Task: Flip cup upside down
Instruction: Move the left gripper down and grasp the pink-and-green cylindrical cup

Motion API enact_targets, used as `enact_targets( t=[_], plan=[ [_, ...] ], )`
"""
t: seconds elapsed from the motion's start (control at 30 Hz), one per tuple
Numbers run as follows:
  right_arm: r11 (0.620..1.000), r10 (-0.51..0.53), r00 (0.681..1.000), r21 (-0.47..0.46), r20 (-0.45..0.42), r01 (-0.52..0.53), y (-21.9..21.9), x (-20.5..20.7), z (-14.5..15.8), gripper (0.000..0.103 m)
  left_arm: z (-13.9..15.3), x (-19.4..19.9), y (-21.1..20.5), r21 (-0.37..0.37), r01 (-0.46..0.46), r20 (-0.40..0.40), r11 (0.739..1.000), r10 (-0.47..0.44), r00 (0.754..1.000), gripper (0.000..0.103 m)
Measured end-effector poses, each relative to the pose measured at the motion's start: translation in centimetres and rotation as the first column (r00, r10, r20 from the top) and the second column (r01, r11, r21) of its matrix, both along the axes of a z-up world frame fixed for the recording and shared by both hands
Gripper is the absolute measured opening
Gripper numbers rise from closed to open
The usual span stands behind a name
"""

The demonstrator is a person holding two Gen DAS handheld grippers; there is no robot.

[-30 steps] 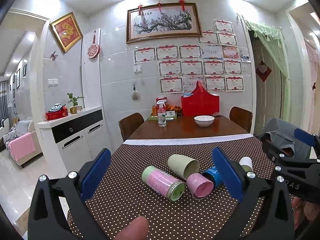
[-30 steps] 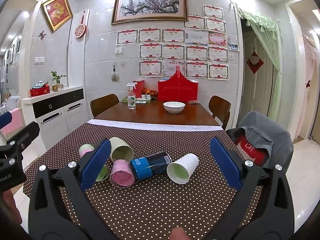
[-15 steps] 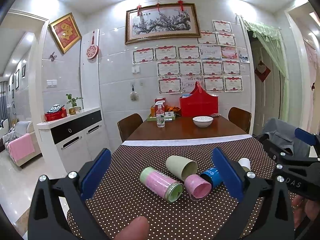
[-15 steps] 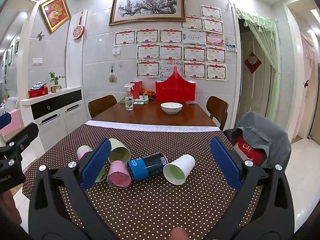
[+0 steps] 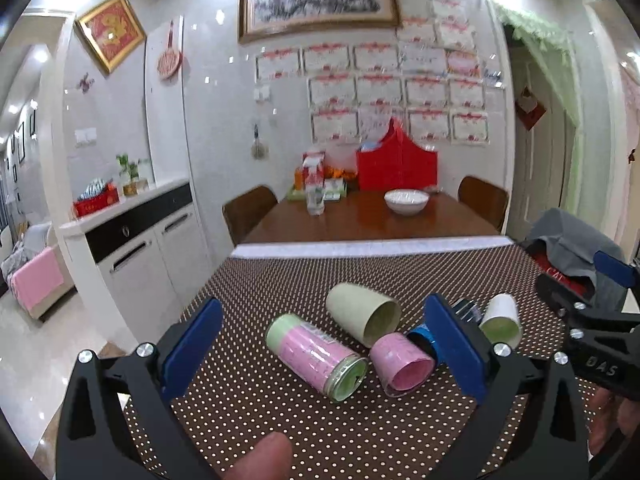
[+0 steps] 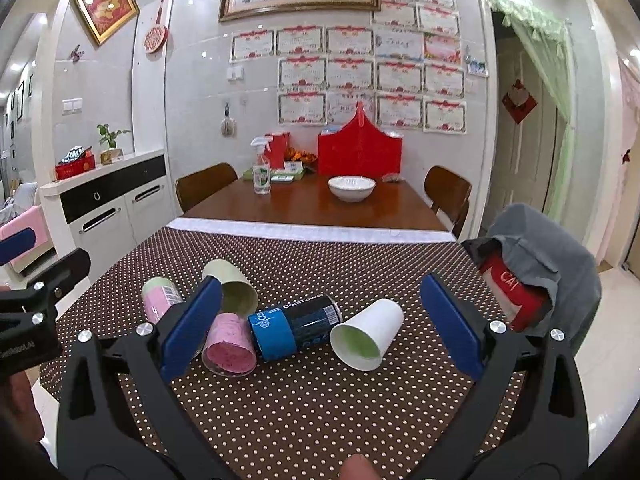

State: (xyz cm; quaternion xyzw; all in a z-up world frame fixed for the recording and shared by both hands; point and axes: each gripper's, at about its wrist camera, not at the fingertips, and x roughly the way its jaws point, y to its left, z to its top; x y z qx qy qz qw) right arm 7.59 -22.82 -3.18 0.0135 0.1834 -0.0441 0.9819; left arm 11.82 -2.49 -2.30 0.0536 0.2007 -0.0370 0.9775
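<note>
We saw the left tongs (image 5: 320, 344) spread wide, blue pads (image 5: 192, 348) far apart, pinching nothing and touching nothing. The right tongs (image 6: 320, 328) were likewise spread wide and empty, pads clear of every cup.

All the cups lay on their sides on the brown white-dotted tabletop (image 6: 320, 420), bunched in a loose row. In the right wrist view, the white paper cup with a pale green inside (image 6: 368, 334) sat between the spread pads, mouth facing the camera, its rim just beside the dark can-shaped tumbler with a blue band (image 6: 294, 326). The fuzzy pink cup (image 6: 230, 346) touched that tumbler's blue end, mouth toward us. The pale green plastic cup (image 6: 232, 288) lay behind the pink one, partly hidden by the left pad. The pink-labelled cylinder with a green cap (image 6: 160, 298) lay furthest left, also partly hidden.

In the left wrist view, the pink-labelled cylinder (image 5: 316, 352) sat between the pads, the pale green cup (image 5: 362, 314) behind it, the pink cup (image 5: 400, 362) just beside the right pad. The white paper cup (image 5: 500, 318) lay past that pad, near the other gripper.

Background: a wooden dining table (image 6: 312, 204) with a white bowl (image 6: 351, 188), a spray bottle (image 6: 261, 172) and a red bag (image 6: 359, 148). A grey cloth over a red box (image 6: 536, 268) sat at the right.
</note>
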Motion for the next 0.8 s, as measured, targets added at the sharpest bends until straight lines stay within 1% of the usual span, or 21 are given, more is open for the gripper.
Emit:
enact_targets(
  t=[0.07,0.1,0.2,0.33,0.53,0.6,0.67,0.73,0.8],
  plan=[
    [1.000,0.007,1.000,0.000,-0.027,-0.007,-0.1,1.3,-0.3,0.097,-0.9,2.1,0.5,-0.010,-0.022,-0.073,1.000,0.021,0.997,0.099],
    [1.000,0.010,0.999,0.002,-0.035,-0.010,-0.1,1.9,-0.3,0.097,-1.5,3.3,0.9,-0.023,-0.039,-0.119,0.999,0.036,0.992,0.099],
    [1.000,0.016,0.997,0.006,-0.071,-0.016,-0.4,3.9,-0.6,0.097,-3.0,5.9,1.9,-0.043,-0.081,-0.207,0.996,0.070,0.976,0.099],
    [1.000,0.029,0.994,0.003,-0.106,-0.029,-0.5,6.6,-0.9,0.097,-4.9,9.5,3.2,-0.078,-0.152,-0.320,0.985,0.119,0.940,0.099],
    [0.999,0.052,0.988,0.014,-0.148,-0.050,-0.6,9.6,-1.8,0.097,-8.5,13.7,4.4,-0.114,-0.229,-0.477,0.967,0.149,0.866,0.099],
    [0.998,0.062,0.985,0.016,-0.164,-0.060,-0.5,10.3,-2.3,0.097,-9.4,15.0,4.6,-0.119,-0.248,-0.505,0.961,0.157,0.849,0.099],
    [0.997,0.071,0.981,0.016,-0.179,-0.069,-0.2,11.1,-2.7,0.097,-10.0,16.1,4.6,-0.109,-0.262,-0.513,0.959,0.171,0.841,0.099],
    [0.997,0.080,0.978,0.021,-0.191,-0.077,-0.1,11.6,-3.1,0.097,-10.8,17.0,4.5,-0.105,-0.274,-0.532,0.956,0.178,0.828,0.099],
    [0.996,0.087,0.977,0.026,-0.197,-0.084,-0.1,12.0,-3.4,0.097,-11.8,17.7,4.5,-0.106,-0.282,-0.559,0.954,0.177,0.810,0.099]
  ],
)
